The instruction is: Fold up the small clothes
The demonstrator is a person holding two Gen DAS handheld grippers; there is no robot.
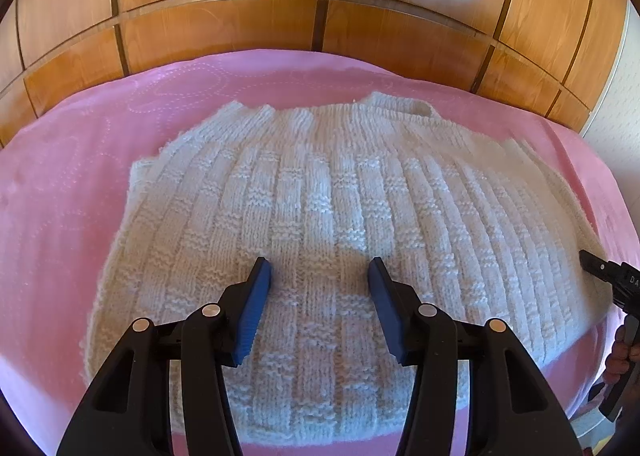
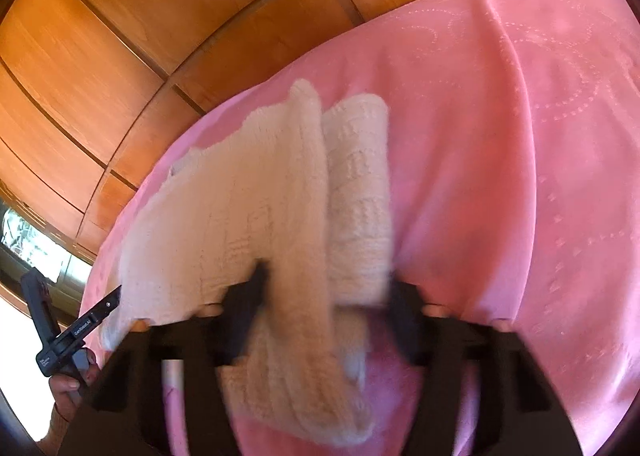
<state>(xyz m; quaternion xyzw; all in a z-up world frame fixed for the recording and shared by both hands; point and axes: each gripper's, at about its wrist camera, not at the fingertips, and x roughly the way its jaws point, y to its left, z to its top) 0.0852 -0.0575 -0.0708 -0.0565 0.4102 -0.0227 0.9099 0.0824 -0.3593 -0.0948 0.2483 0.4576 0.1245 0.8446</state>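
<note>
Left gripper (image 1: 319,276): jaws spread wide, blue pads (image 1: 254,310) well apart, nothing between them. It hovers over the near-middle of a white knitted sweater (image 1: 320,196), which fills the space directly under and ahead of the fingers. The knit lies flat, ribbed with a basket-weave pattern, neckline (image 1: 404,106) at the far end ahead and slightly right of the gripper. Sweater rests on a pink quilted bedspread (image 1: 60,184) that shows on all sides of it. Beyond the bed, ahead of the gripper, stands a wall of wooden wardrobe panels (image 1: 240,24) with light glare on them.

Right gripper (image 2: 326,288): view heavily blurred. Its jaws stand apart, and a thick fold of the sweater (image 2: 304,184) runs lengthwise between them and back toward the camera. Whether the fingers actually pinch the knit cannot be told from the blur. The rest of the sweater spreads ahead and to the left of this gripper, over the bedspread (image 2: 520,136), which extends ahead and to the right. Wooden panels (image 2: 100,56) lie farther off to the left.

In the left wrist view, the right gripper's black tip (image 1: 596,266) appears at the sweater's right edge, far right of the left fingers, touching or just beside the knit
</note>
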